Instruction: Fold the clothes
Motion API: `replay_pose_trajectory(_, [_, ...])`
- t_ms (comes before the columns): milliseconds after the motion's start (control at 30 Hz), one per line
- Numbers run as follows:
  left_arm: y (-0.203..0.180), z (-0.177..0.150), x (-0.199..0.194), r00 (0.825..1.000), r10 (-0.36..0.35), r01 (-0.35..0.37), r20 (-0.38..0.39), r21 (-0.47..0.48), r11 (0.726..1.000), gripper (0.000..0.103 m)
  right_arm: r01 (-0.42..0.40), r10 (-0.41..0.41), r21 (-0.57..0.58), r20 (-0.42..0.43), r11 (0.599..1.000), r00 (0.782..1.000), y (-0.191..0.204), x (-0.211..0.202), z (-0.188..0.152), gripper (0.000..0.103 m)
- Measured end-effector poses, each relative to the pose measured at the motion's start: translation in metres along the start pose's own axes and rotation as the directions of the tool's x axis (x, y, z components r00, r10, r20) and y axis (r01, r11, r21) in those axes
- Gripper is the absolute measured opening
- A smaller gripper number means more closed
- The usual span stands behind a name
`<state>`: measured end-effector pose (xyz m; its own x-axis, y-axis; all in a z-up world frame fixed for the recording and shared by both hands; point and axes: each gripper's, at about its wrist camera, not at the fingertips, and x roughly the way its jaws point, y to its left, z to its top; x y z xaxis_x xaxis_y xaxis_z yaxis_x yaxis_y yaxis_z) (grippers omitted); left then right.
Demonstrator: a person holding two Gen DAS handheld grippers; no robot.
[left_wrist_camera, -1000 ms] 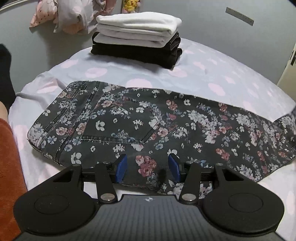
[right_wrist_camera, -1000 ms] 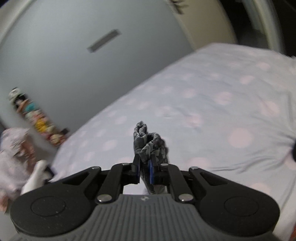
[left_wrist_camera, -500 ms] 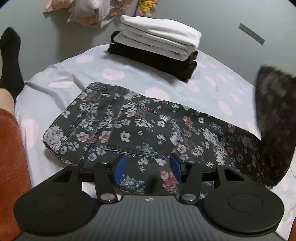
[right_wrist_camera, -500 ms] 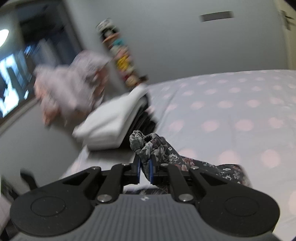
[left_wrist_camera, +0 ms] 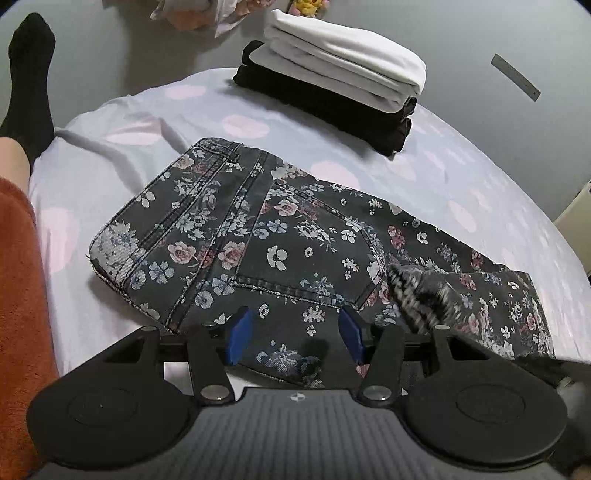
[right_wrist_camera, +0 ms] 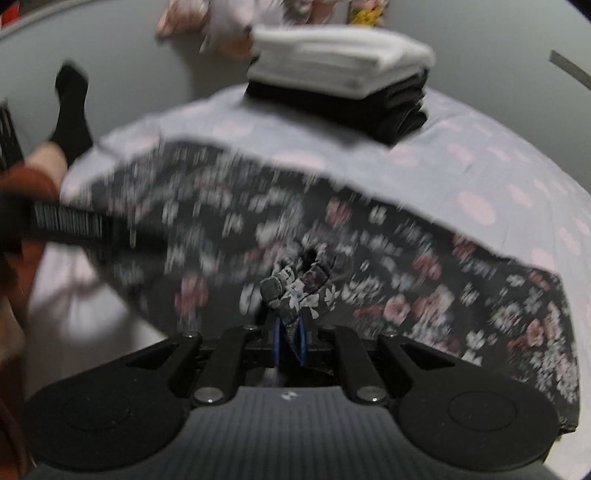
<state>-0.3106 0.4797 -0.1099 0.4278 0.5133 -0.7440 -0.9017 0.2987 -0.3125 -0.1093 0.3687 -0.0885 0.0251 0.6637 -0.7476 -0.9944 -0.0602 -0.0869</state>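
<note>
Dark floral jeans (left_wrist_camera: 288, 251) lie flat on the bed, waistband to the left and legs running right. My left gripper (left_wrist_camera: 295, 334) stands open over their near edge, with cloth below its blue pads (left_wrist_camera: 238, 336) but nothing pinched. My right gripper (right_wrist_camera: 290, 341) is shut on the bunched hem of the jeans leg (right_wrist_camera: 295, 288) and holds it low over the spread jeans (right_wrist_camera: 424, 280). The picture there is blurred by motion. In the left wrist view the carried leg end (left_wrist_camera: 421, 295) shows as a blur at the right, above a fold (left_wrist_camera: 517, 295).
A stack of folded clothes (left_wrist_camera: 332, 85), white over black, sits at the far side of the pink-dotted sheet (left_wrist_camera: 461, 177). A person's leg in a black sock (left_wrist_camera: 26, 85) and rust-red cloth (left_wrist_camera: 18, 295) border the left. Crumpled pink laundry (left_wrist_camera: 199, 14) lies behind.
My right gripper has swung the leg hem from the bed's far right over onto the jeans, doubling the leg back. The left gripper has slid a little along the near edge.
</note>
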Motion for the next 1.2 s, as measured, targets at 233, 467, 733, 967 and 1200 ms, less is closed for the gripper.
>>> replay_pose_trajectory(233, [-0.004,0.0,0.003,1.0,0.026,-0.026,-0.008,0.0,1.0,0.061,0.028,-0.03,-0.106,-0.013,0.994,0.999,0.019,0.007,-0.017,0.023])
replay_pose_trajectory(467, [-0.005,-0.002,0.001,0.999,0.043,-0.043,0.001,-0.024,0.999,0.061,-0.018,0.022,-0.097,0.036,0.995,0.999,0.012,-0.022,-0.019,0.03])
replay_pose_trajectory(733, [-0.009,-0.004,0.001,0.998,0.064,-0.064,0.001,-0.014,0.998,0.061,0.102,-0.101,0.0,0.15,0.995,0.984,-0.012,-0.049,-0.007,0.021])
replay_pose_trajectory(967, [-0.003,-0.004,0.003,0.997,0.083,-0.083,-0.004,-0.021,0.996,0.061,0.068,-0.074,0.047,0.146,0.997,0.986,-0.014,-0.019,0.017,0.019])
replay_pose_trajectory(1200, [0.001,-0.003,0.006,0.996,0.094,-0.094,-0.01,-0.026,0.995,0.061,-0.016,0.017,-0.007,0.076,1.0,0.997,0.012,0.023,0.017,0.014])
